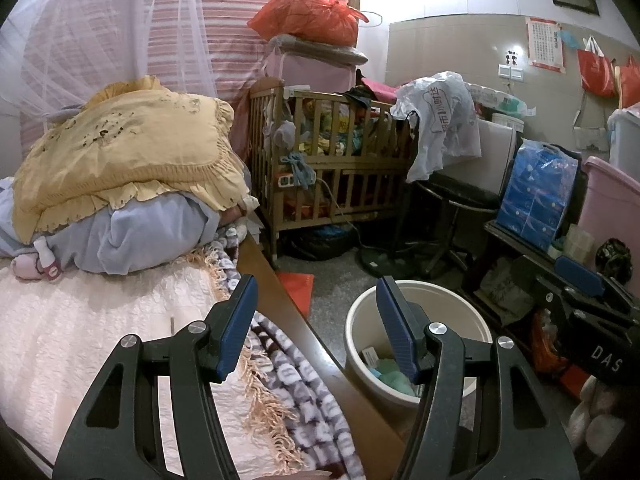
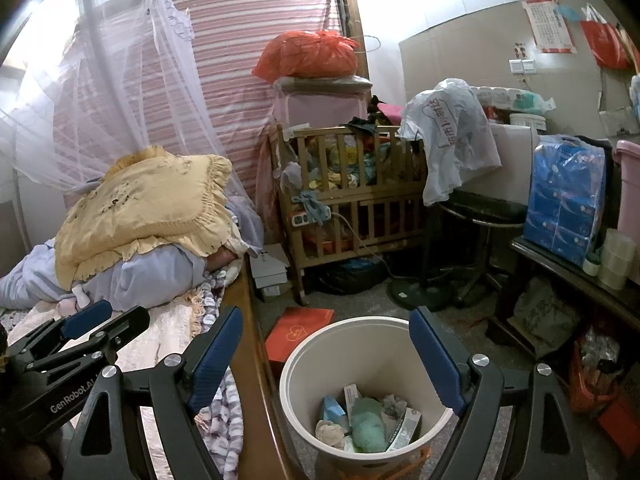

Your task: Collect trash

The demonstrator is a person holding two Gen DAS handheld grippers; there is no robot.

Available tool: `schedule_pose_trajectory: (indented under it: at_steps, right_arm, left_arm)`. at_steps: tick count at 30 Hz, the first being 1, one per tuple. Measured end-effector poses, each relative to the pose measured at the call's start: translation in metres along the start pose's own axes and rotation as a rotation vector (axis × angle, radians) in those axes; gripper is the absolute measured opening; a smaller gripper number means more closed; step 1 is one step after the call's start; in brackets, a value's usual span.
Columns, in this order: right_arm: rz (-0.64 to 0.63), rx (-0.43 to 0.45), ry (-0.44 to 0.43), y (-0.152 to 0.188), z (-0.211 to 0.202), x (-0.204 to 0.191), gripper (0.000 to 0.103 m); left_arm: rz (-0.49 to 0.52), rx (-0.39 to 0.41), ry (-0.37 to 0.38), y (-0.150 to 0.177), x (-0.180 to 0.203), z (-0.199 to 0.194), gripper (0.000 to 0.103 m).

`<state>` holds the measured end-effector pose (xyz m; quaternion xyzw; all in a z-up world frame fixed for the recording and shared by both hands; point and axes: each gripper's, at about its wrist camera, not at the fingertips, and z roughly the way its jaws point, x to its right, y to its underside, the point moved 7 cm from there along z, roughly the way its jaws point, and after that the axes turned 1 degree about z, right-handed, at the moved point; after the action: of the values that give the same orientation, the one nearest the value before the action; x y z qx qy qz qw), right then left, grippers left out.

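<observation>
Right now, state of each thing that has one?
Left hand-held gripper: open, nothing between the fingers.
Right hand-held gripper: open, empty, above the bin.
Round cream plastic bin: upright, uncovered, trash lying at the bottom.
Orange plastic bag: full, tied shut.
Wooden slatted crib: stuffed with clothes.

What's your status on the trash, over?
Both grippers open, empty: left, right. Bin on floor by bed, trash inside. Nothing in the way.
</observation>
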<state>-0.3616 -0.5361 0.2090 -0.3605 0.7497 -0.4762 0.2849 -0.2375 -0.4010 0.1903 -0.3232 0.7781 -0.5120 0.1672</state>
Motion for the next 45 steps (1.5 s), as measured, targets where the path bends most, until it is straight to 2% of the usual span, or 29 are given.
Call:
schedule_pose_trajectory:
  at_steps: [45]
  right_arm:
    - [-0.002,-0.002,0.006,0.0009,-0.0012,-0.0019,0.087]
  left_arm:
    - [-0.004,-0.007,0.001,0.0008,0.0009,0.0007,0.06]
